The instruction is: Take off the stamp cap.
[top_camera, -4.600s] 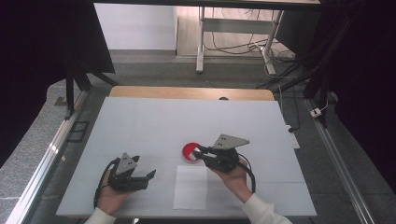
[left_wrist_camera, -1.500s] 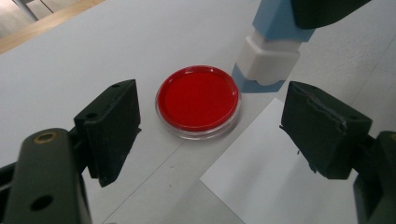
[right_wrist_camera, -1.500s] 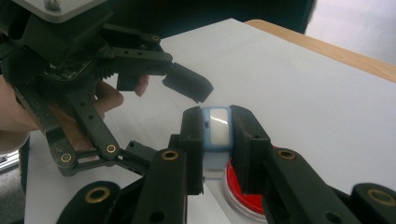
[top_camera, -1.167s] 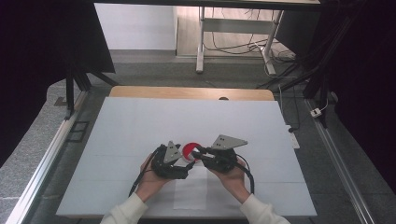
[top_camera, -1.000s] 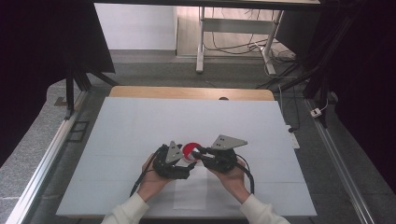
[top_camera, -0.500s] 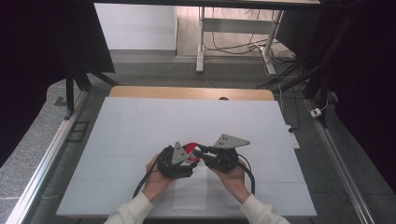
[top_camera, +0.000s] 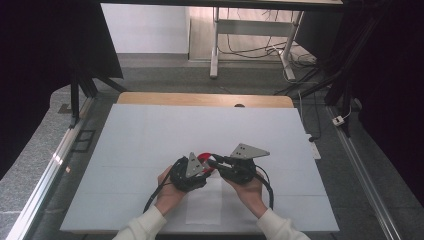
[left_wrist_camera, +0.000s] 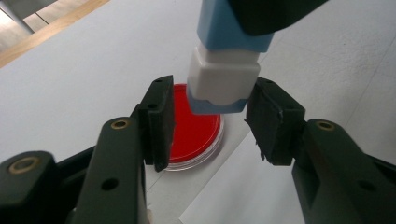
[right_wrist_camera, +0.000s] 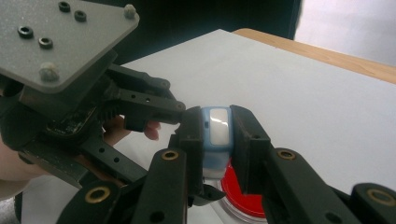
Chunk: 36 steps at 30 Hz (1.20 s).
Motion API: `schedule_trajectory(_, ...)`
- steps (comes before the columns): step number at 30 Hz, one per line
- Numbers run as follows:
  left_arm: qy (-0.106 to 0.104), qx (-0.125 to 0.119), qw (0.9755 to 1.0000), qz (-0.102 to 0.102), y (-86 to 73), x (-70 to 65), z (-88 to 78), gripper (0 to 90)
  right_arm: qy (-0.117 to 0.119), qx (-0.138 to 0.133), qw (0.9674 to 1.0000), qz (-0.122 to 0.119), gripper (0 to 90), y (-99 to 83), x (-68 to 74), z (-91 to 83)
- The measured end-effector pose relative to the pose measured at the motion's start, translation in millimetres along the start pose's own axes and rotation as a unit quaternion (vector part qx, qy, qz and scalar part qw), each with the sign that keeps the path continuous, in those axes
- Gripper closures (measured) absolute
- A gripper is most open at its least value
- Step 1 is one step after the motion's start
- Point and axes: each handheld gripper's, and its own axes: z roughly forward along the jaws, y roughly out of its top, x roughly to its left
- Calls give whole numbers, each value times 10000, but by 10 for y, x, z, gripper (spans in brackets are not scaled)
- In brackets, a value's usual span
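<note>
The right gripper (right_wrist_camera: 217,135) is clamped on a blue and white stamp (right_wrist_camera: 217,128), its two black jaws pressed against the blue body from either side. In the left gripper view the same stamp (left_wrist_camera: 224,74) hangs down from above, its white cap at the lower end, just over a red dish (left_wrist_camera: 194,128).

The left gripper (left_wrist_camera: 208,119) has its jaws set about that white cap; they have just been closing, the cap between them. The right-hand pad looks to be at the cap's edge, while a gap remains on the other side — so the jaws are apart, not yet pressing.

From the high view the two grippers meet tip to tip, the left gripper (top_camera: 197,167) and the right gripper (top_camera: 220,164) touching over the red dish (top_camera: 204,157). This sits toward the near edge of the white table (top_camera: 150,130), roughly midway between its left and right edges. A sheet of paper (top_camera: 205,202) lies on the table under the person's hands, reaching back to the dish.
</note>
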Motion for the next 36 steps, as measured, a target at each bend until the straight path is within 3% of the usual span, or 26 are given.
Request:
schedule_trajectory(17, 118, -18, 9999, 118, 3, -25, -1, 615, -147, -4, 9998, 144, 758, -16, -10, -1)
schedule_trajectory(36, 213, 2, 9996, 166, -4, -44, 15, 627, -157, -114, 9995, 231, 758, -32, 0, 1)
